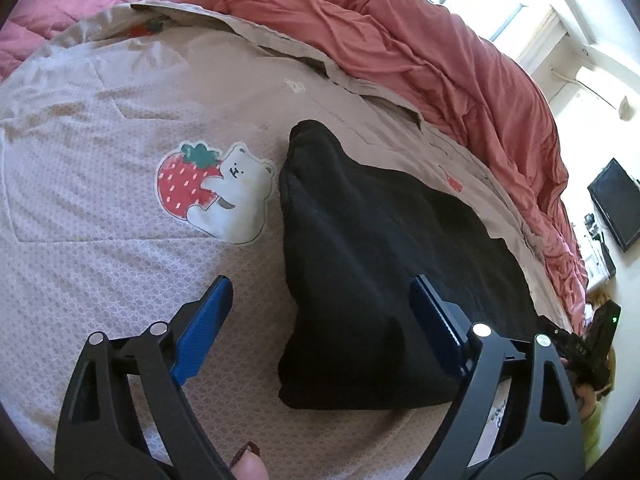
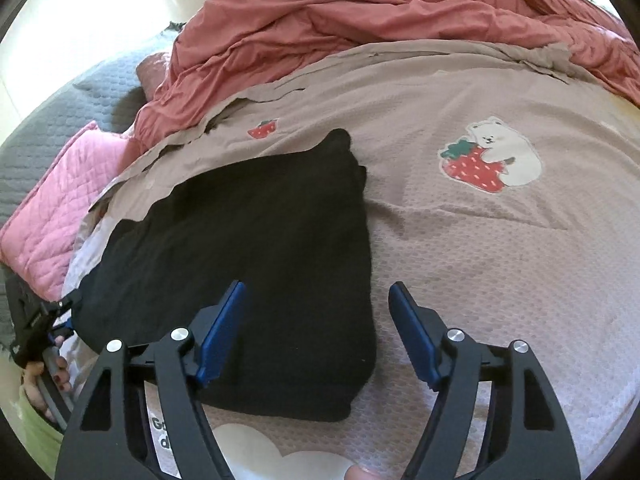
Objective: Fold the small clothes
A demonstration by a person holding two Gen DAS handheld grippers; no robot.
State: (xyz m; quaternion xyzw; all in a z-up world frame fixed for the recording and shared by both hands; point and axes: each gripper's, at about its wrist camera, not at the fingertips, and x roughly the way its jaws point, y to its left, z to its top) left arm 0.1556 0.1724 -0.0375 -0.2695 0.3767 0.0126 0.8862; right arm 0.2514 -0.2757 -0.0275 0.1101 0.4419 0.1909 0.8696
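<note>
Nearest the left wrist camera, a fingertip with dark polish (image 1: 248,460) is seen at the lower edge, below the left tool (image 1: 322,314). Its jaws are spread wide, and nothing is pinched between the blue pads (image 1: 208,320). The black garment (image 1: 360,260) is laid on the bed cover (image 1: 100,200), and its near left corner sits within the gap of the tool: one pad is over bare cover, the other over or just beside black cloth. From this corner the long axis of the garment is seen to run away and to the right. A strawberry-and-bear patch (image 1: 212,196) lies just left of the garment. At the far right edge the other device is glimpsed.

In the right wrist view, the right tool (image 2: 318,320) is likewise held open, with no cloth clamped. The garment's near right corner lies between the jaws, the left pad being over black cloth and the right pad over bare cover. The garment is seen stretching away and leftward, towards a pink quilted pillow (image 2: 60,200) and a rust-coloured duvet (image 2: 320,12).

Each tool is judged to be set at its own near corner, so a closing pinch on both would be called for next.
</note>
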